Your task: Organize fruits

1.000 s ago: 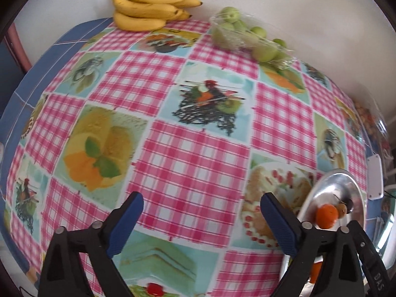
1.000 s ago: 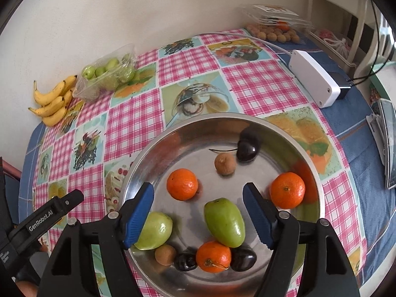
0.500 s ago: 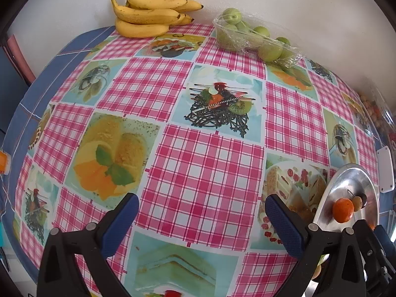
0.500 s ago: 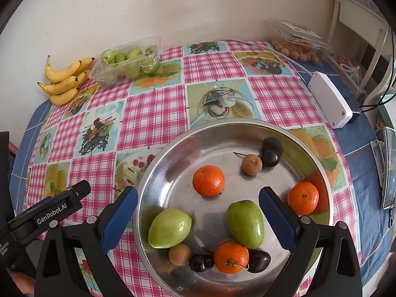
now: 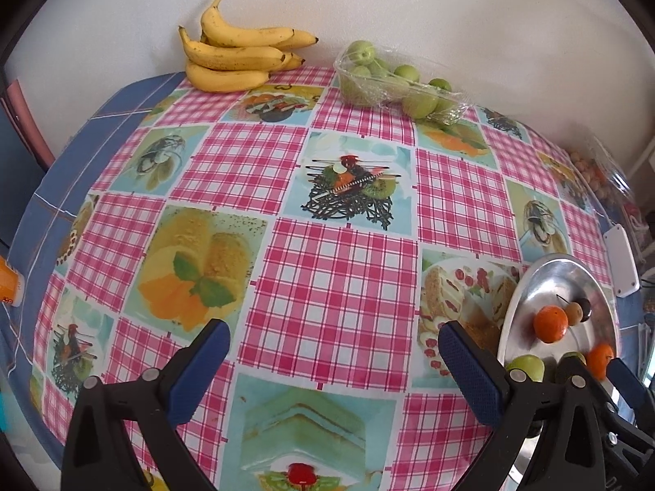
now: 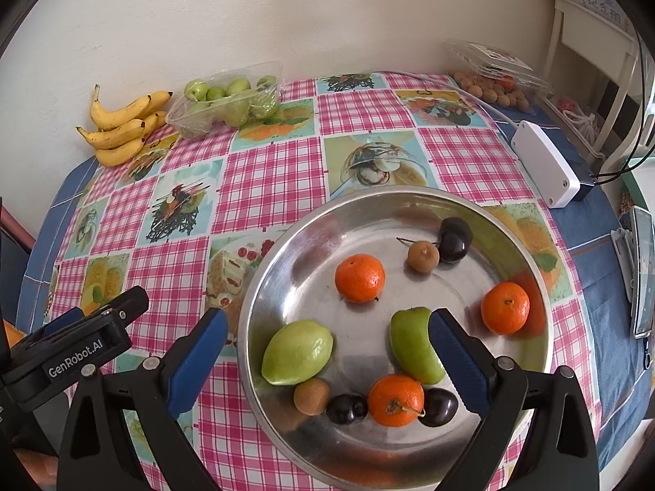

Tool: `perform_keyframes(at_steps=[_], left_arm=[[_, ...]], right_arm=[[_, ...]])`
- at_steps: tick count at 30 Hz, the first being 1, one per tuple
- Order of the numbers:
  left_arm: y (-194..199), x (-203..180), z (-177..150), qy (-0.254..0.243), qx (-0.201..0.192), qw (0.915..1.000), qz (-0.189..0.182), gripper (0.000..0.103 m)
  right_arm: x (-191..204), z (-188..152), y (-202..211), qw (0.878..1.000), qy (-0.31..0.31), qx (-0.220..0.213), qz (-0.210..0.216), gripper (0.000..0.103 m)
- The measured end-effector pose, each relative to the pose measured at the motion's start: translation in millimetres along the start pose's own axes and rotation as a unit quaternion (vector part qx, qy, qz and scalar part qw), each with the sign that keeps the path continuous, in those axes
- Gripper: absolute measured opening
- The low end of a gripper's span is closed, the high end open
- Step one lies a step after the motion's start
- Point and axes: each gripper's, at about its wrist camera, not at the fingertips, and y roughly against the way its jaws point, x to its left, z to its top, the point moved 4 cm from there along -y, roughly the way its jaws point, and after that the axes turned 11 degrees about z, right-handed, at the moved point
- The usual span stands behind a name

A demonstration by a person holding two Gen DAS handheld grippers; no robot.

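Note:
A steel bowl sits on the checkered tablecloth and holds three tangerines, two green fruits, dark cherries and small brown fruits. My right gripper is open and empty, above the bowl's near side. My left gripper is open and empty over the cloth left of the bowl. Its body also shows in the right wrist view. Bananas and a clear tray of green fruits lie by the far wall.
A white power box with a cable lies right of the bowl. A clear box of small brown fruits sits at the far right. A white chair stands beyond the table's right edge. The wall borders the far side.
Both grippers have pulled back and up, so more of the table shows in each view. The bowl and fruits have not moved. Both grippers stay open.

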Motion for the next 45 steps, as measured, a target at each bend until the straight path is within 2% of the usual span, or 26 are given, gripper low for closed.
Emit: perform_keyframes(at_steps=[4, 7, 21, 29, 45], left_arm=[[13, 5, -6, -0.015, -0.024, 0.9991, 0.031, 0.103], [19, 10, -12, -0.021, -0.028, 0.9984, 0.044, 0.103], [42, 26, -49, -0.029, -0.007, 0.9992, 0.027, 0.103], [59, 29, -72, -0.048, -0.017, 0.9984, 0.023, 0.103], [70, 36, -84, -0.053, -0.021, 0.9979, 0.031, 0.103]], right_arm=[[3, -7, 7, 1.000, 0.000, -0.004, 0.002, 0.098], [6, -15, 11, 1.000, 0.001, -0.003, 0.004, 0.098], [6, -53, 39, 1.000, 0.009, -0.011, -0.020, 0.098], [9, -65, 59, 0.999, 0.013, -0.034, -0.018, 0.098], [7, -74, 77, 0.999, 0.002, -0.047, -0.014, 0.098]])
